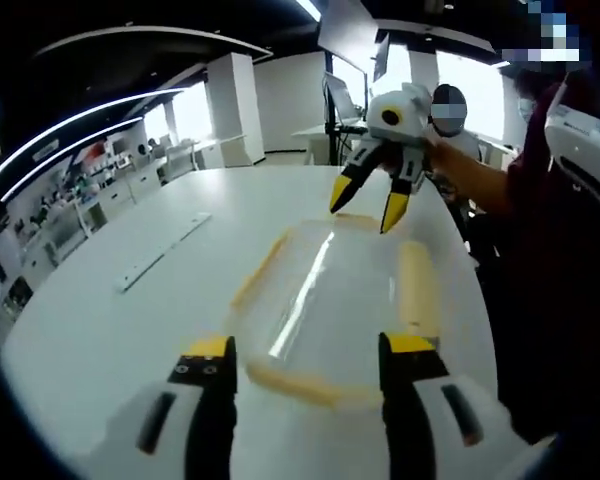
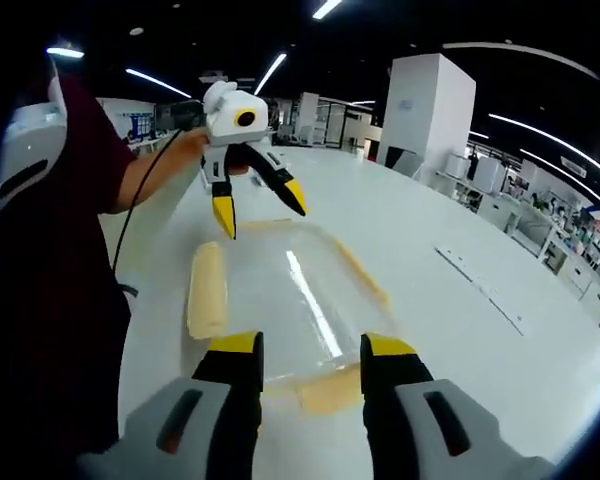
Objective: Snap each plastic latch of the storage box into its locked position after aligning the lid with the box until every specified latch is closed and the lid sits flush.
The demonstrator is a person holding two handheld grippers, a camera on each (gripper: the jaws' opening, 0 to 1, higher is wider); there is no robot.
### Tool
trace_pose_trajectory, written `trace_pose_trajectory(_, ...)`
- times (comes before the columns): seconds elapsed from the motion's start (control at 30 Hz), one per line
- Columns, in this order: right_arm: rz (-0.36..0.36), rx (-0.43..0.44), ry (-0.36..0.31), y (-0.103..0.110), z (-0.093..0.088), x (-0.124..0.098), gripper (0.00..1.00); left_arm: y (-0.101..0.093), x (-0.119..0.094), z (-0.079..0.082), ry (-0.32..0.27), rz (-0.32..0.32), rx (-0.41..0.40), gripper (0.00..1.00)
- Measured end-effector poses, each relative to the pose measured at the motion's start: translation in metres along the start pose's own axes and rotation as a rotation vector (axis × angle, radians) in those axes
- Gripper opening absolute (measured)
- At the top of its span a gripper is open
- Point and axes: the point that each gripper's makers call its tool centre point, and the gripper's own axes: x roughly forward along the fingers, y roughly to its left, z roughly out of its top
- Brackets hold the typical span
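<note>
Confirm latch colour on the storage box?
Pale yellow latches on the clear lid; clearest in right gripper view.

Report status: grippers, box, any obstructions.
Left gripper and right gripper both open, hovering at opposite ends of the storage box. Clear lid on, yellow latches untouched. White strip lies well aside.

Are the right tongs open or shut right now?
Open. The right tongs show a clear gap between their yellow tips, hovering over the storage box with nothing held.

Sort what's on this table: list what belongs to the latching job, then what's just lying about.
Job:
storage box with clear lid
yellow latches
left tool
right tool

Lying about:
flat white strip on the table
</note>
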Motion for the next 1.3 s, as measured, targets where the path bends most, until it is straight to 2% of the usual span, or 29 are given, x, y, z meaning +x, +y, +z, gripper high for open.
trace_pose_trajectory(0.13, -0.046, 0.070, -0.047, 0.002, 0.000, 0.001, 0.39, 0.003, -0.001, -0.002, -0.040, 0.040, -0.055, 0.60)
trace_pose_trajectory(0.2, -0.108, 0.096, -0.055, -0.003, -0.001, -0.001, 0.43, 0.005, -0.003, -0.004, -0.055, 0.069, -0.086, 0.61)
trace_pose_trajectory(0.27, -0.149, 0.138, -0.056, -0.004, -0.004, -0.003, 0.44, 0.003, -0.004, -0.005, -0.067, 0.083, -0.100, 0.59)
trace_pose_trajectory(0.43, -0.201, 0.204, -0.073, -0.003, -0.007, -0.006, 0.47, -0.001, -0.006, -0.008, -0.088, 0.113, -0.162, 0.53)
trace_pose_trajectory(0.5, -0.213, 0.243, -0.081, -0.001, -0.009, -0.007, 0.51, 0.000, -0.008, -0.010, -0.097, 0.140, -0.196, 0.53)
trace_pose_trajectory(0.6, -0.232, 0.307, -0.112, 0.000, -0.011, -0.006, 0.50, 0.000, -0.009, -0.012, -0.105, 0.160, -0.243, 0.51)
trace_pose_trajectory(0.93, -0.260, 0.371, -0.126, -0.001, -0.014, -0.007, 0.51, -0.003, -0.010, -0.018, -0.119, 0.194, -0.381, 0.49)
trace_pose_trajectory(1.1, -0.253, 0.412, -0.127, 0.000, -0.016, -0.007, 0.52, -0.007, -0.008, -0.020, -0.127, 0.185, -0.437, 0.50)
trace_pose_trajectory(1.3, -0.244, 0.436, -0.130, 0.001, -0.017, -0.007, 0.51, -0.009, -0.008, -0.020, -0.131, 0.175, -0.442, 0.52)
